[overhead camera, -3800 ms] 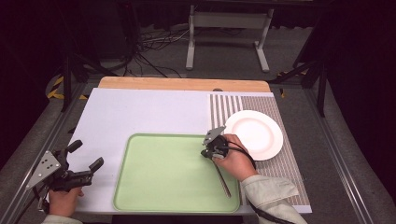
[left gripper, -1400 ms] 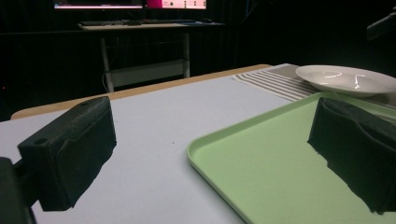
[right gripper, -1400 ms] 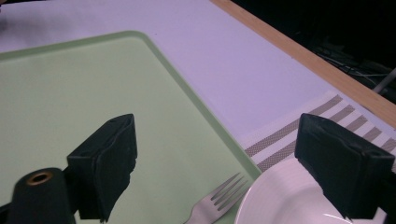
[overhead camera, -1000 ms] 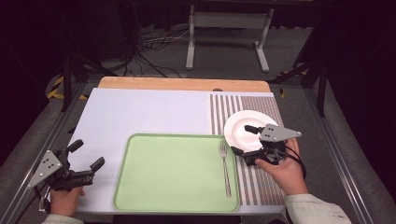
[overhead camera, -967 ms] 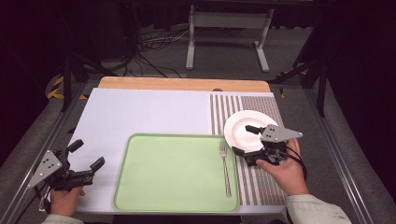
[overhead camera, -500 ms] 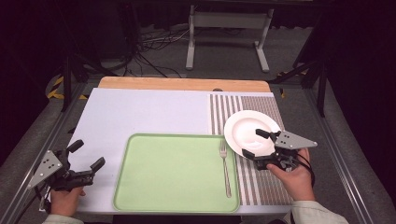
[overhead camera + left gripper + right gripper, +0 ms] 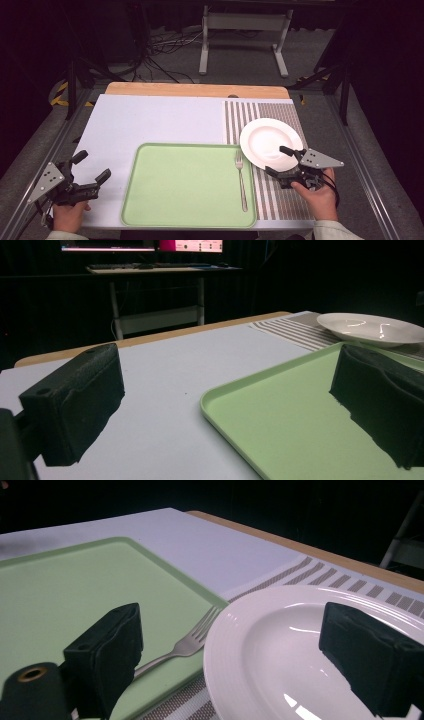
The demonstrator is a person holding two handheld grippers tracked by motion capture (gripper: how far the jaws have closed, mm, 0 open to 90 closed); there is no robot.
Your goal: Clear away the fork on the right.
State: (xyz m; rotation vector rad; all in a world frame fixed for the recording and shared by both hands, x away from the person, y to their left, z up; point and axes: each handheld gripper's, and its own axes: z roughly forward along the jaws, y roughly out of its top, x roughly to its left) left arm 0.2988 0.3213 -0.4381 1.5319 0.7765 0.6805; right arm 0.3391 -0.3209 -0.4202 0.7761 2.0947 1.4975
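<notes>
Currently: right hand-held gripper (image 7: pixel 281 162), jaws spread, straddling near rim of white plate (image 7: pixel 270 144) at bench's right edge; judged next: close and lift; fork (image 7: pixel 240 179) on tray (image 7: pixel 185 185).

Cut-off and covered parts

In the right gripper view the white plate (image 7: pixel 280 645) is cropped by the right and bottom edges, and the fork (image 7: pixel 182 645) handle is covered by the near jaw. In the left gripper view the green tray (image 7: pixel 280 425) is cut off at the bottom and right, and the plate (image 7: pixel 372 329) is clipped by the right edge.
</notes>
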